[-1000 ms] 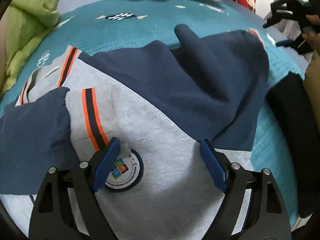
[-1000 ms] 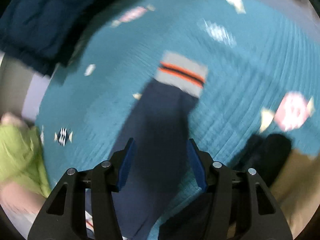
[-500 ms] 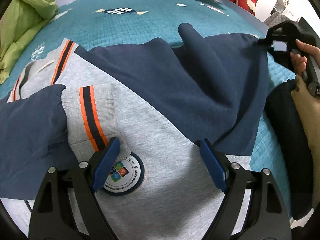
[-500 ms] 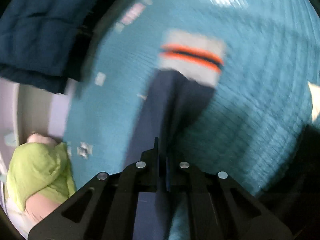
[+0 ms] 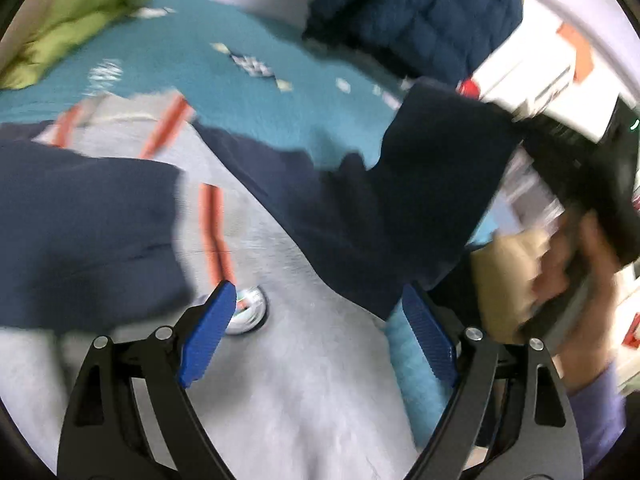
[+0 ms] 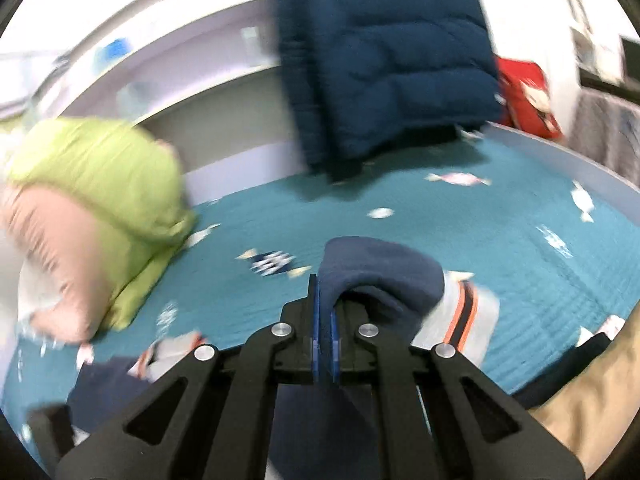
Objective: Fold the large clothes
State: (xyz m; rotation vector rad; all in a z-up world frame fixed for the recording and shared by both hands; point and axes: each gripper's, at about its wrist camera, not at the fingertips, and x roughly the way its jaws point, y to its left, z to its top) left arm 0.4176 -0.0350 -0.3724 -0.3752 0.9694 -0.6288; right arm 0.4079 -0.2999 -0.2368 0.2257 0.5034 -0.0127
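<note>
Garment: the grey sweatshirt with navy sleeves and orange-striped cuffs (image 5: 304,380) lies spread on the teal quilted bedspread (image 6: 520,248).
Right gripper (image 6: 325,344): I have its jaws clamped on the navy sleeve (image 6: 380,276), lifted clear.
Left gripper (image 5: 316,344): jaws wide apart over the grey chest, holding nothing.
Doing it well: I'd carry the sleeve straight across the chest, cuff flat, before releasing.

The left gripper (image 5: 316,336) hovered with its blue fingers (image 5: 206,338) spread wide apart, nothing between them. The right gripper (image 6: 324,334) had its blue fingers (image 6: 315,328) pressed almost together, pinching a fold of navy sleeve (image 6: 380,276) that draped over their tips. In the left wrist view the right hand (image 5: 576,264) gripped its handle, blurred
</note>
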